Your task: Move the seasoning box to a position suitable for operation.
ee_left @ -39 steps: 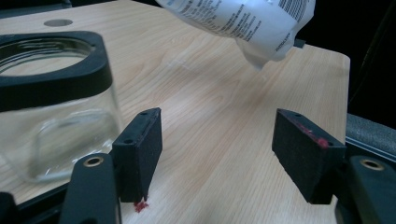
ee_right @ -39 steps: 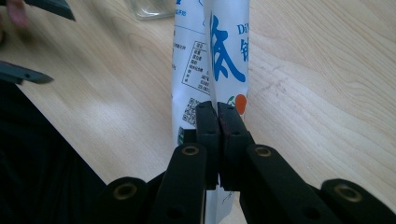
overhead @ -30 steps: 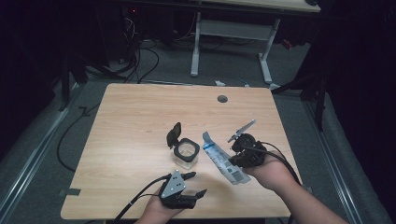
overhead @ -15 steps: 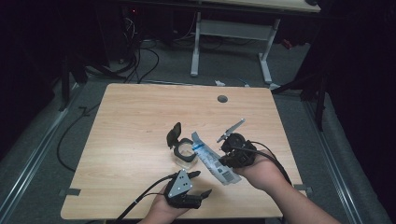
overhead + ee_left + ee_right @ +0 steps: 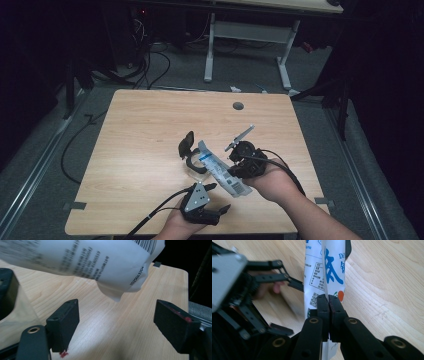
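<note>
Since earlier, right gripper [image 5: 235, 167] has carried the pouch [image 5: 220, 170] toward nine o'clock, jaws clamped on it, above the cup [image 5: 192, 162]; left gripper [image 5: 212, 197], jaws apart, sits at six o'clock below it

right gripper [image 5: 235, 167] carried the pouch [image 5: 220, 169] leftward — toward the holder [image 5: 192, 159].

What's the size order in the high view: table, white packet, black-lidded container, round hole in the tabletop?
1. table
2. white packet, held in the shut right gripper
3. black-lidded container, looks smaller than the packet, though the packet hides part of it
4. round hole
</note>
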Demonstrator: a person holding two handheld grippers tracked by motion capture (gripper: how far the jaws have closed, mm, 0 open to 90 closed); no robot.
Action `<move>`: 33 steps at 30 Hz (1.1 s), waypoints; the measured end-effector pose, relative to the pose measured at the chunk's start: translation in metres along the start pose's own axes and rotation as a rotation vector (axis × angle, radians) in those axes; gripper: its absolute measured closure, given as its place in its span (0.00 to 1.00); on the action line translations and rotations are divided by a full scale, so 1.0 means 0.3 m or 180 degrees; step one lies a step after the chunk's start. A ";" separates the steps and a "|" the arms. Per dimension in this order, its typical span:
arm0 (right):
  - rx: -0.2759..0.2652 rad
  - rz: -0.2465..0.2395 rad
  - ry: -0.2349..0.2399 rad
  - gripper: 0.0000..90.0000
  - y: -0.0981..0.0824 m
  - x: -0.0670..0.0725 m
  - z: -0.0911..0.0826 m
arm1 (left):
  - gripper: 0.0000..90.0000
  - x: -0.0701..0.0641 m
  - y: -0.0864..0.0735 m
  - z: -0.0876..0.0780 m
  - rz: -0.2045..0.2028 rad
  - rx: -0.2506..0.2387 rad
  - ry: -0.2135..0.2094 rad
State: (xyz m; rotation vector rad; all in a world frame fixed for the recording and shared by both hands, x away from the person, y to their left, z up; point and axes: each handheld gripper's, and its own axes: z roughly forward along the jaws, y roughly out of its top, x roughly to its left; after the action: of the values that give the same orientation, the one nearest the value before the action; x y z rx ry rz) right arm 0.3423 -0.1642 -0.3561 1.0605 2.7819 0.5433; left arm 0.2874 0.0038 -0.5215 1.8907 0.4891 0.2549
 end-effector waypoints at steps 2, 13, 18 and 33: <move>-0.0007 0.0005 -0.0006 0.99 0.006 0.002 -0.003 | 0.23 0.003 0.001 0.020 -0.0020 0.0017 0.0029; -0.0035 0.0055 0.0073 0.99 0.000 0.004 0.009 | 0.30 -0.004 0.036 0.062 -0.0056 -0.0096 0.0039; -0.0027 0.0091 0.0072 0.99 -0.006 -0.003 0.013 | 0.39 -0.017 0.043 0.059 -0.0009 -0.0059 0.0097; 0.0062 0.0055 -0.0012 0.99 0.003 0.001 0.017 | 0.44 -0.033 0.057 0.043 -0.0026 0.0062 0.0163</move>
State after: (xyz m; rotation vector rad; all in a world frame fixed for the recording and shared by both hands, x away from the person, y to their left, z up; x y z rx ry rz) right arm 0.3438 -0.1619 -0.3606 1.0891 2.7830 0.5170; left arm 0.2873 -0.0166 -0.5098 1.9046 0.5353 0.2947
